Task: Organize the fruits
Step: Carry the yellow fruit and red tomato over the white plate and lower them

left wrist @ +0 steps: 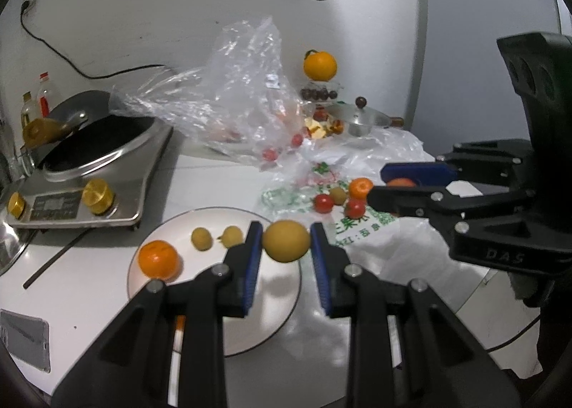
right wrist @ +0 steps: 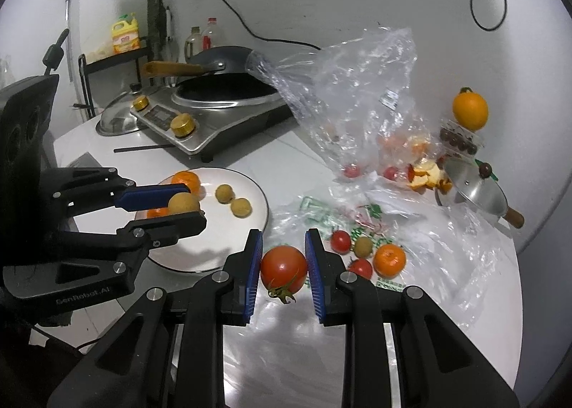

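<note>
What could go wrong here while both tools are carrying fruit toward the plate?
1. The left tool pinches the round yellow-brown fruit only at its sides; it may slip and roll off the white round plate.
2. The right tool squeezes a soft red tomato, which may bruise or split.
3. The two tools are close together over the plate and might collide.

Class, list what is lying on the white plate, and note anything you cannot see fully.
On the white plate lie a mandarin and two small yellow-brown fruits. A second orange fruit shows in the right wrist view, mostly hidden behind the left hand-held gripper.
</note>
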The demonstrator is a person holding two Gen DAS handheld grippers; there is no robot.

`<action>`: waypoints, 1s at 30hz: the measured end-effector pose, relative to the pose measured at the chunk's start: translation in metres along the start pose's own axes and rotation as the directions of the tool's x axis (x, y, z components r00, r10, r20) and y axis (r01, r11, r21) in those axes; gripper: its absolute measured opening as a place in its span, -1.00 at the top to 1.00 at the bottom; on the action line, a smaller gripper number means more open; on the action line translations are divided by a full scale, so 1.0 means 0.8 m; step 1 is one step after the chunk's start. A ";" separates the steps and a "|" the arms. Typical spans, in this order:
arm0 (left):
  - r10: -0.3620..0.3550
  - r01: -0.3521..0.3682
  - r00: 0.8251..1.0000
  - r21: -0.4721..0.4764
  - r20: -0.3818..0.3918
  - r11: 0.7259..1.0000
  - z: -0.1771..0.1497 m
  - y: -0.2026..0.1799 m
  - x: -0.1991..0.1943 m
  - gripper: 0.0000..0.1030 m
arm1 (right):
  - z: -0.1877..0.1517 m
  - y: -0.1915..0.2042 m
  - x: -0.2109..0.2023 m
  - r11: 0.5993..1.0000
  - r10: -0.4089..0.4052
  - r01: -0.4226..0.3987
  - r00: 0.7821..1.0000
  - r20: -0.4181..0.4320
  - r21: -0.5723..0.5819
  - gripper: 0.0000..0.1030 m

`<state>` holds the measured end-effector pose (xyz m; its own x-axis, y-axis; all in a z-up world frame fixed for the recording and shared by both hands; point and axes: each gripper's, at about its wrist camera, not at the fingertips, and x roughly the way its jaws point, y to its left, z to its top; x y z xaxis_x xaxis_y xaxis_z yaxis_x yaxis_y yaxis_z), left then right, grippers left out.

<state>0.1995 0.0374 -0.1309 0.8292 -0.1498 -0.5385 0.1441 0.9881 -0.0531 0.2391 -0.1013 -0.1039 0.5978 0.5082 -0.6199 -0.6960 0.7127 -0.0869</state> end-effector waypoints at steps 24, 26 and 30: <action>0.026 -0.029 0.998 -0.052 -0.055 0.998 -0.060 0.053 -0.012 0.46 | 0.002 0.075 0.034 0.997 0.056 -0.059 0.997 -0.049 -0.056 0.48; 0.025 -0.029 0.998 -0.054 -0.064 0.998 -0.064 0.054 -0.008 0.46 | 0.000 0.077 0.038 0.997 0.059 -0.062 0.997 -0.056 -0.053 0.48; 0.024 -0.029 0.996 -0.055 -0.083 0.998 -0.072 0.057 0.001 0.46 | -0.003 0.080 0.045 0.996 0.065 -0.069 0.995 -0.070 -0.051 0.48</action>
<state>0.1761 0.0842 -0.1822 0.7844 -0.1228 -0.6079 0.0905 0.9924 -0.0838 0.2156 -0.0384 -0.1337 0.5220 0.5185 -0.6773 -0.7547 0.6508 -0.0834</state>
